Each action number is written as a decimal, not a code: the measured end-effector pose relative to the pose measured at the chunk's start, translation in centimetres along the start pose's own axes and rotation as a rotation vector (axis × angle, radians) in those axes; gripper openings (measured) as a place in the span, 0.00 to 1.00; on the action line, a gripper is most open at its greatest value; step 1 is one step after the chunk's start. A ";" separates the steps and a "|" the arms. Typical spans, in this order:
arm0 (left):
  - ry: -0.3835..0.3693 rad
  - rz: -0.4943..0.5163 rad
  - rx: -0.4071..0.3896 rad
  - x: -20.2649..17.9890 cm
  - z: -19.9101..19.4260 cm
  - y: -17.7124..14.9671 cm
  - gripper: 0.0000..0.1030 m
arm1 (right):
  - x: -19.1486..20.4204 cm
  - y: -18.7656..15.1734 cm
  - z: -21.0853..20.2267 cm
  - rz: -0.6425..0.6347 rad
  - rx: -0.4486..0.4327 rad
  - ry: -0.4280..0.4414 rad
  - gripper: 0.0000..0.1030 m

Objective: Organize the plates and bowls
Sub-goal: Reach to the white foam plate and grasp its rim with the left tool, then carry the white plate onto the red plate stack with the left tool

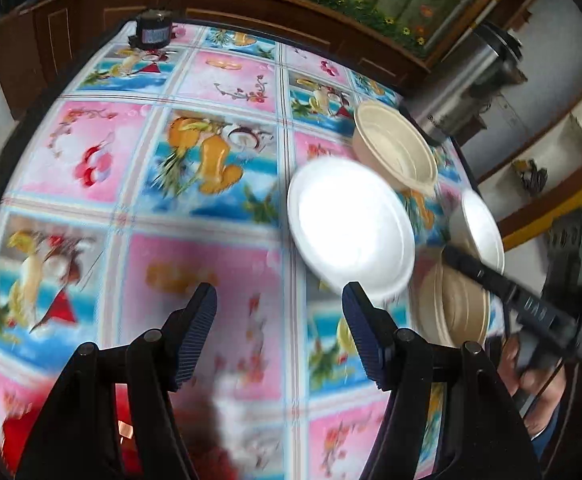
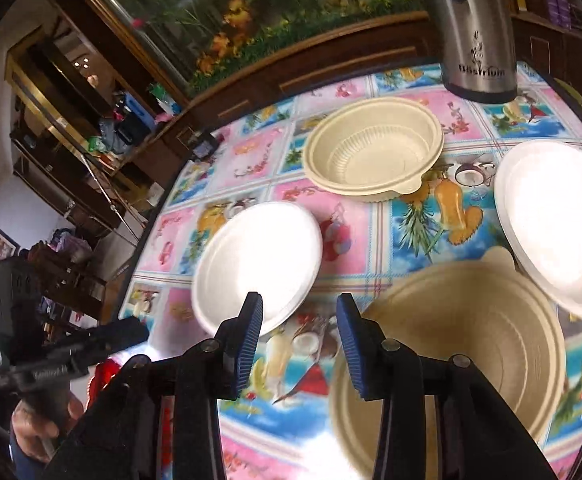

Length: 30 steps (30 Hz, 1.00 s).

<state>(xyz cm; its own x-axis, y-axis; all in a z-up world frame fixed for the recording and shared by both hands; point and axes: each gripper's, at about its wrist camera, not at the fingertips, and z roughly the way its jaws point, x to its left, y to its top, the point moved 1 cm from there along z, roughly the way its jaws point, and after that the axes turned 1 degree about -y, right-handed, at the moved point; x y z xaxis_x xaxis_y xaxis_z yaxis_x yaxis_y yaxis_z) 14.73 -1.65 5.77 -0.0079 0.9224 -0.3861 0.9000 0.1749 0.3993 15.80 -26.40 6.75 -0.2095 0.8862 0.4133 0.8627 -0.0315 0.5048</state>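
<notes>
Two white round foam plates (image 2: 257, 264), two beige plastic bowls (image 2: 373, 148) unstacked on desk (image 2: 371, 232), awaiting sorting; both grippers' jaws apart, empty

Two white plates (image 2: 257, 264) (image 2: 559, 224) – round, shallow, upright; one at centre-left of the right wrist view, one at the right edge. Two beige bowls, ribbed, empty, upright – far bowl (image 2: 373, 148) upper centre, near bowl (image 2: 463, 344) lower right, well apart.

Black gripper (image 1: 279, 308) frame, ribbed blue fingers (image 1: 195, 336).
</notes>
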 end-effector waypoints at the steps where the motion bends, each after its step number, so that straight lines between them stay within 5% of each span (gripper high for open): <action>1: -0.005 -0.007 0.001 0.1 0.5 0.5 0.62 | -0.2 0.5 0.6 -0.002 0.012 -0.007 0.39; 6: -0.007 -0.019 0.017 0.3 3.3 2.5 0.62 | -0.5 2.0 3.1 -0.007 0.051 -0.007 0.37; 10: -0.014 -0.018 0.040 0.5 5.0 3.0 0.53 | -0.4 2.4 5.0 -0.023 0.088 -0.036 0.26; 13: -0.027 -0.004 0.055 0.3 5.8 3.0 0.32 | -0.3 2.5 5.8 -0.034 0.100 -0.030 0.11; 15: -0.028 0.024 0.060 -0.1 5.8 2.9 0.19 | 0.0 2.4 5.8 -0.038 0.087 -0.024 0.11; 30: -0.001 0.115 -0.016 -2.0 0.0 -1.2 0.19 | 2.6 -1.5 0.8 -0.039 0.020 0.073 0.08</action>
<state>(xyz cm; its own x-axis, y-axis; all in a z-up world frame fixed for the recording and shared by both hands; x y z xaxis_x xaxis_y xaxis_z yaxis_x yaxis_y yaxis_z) 13.64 -3.72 6.08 0.0952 0.9364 -0.3378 0.8881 0.0735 0.4538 14.30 -23.70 6.49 -0.2752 0.8505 0.4483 0.8620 0.0118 0.5068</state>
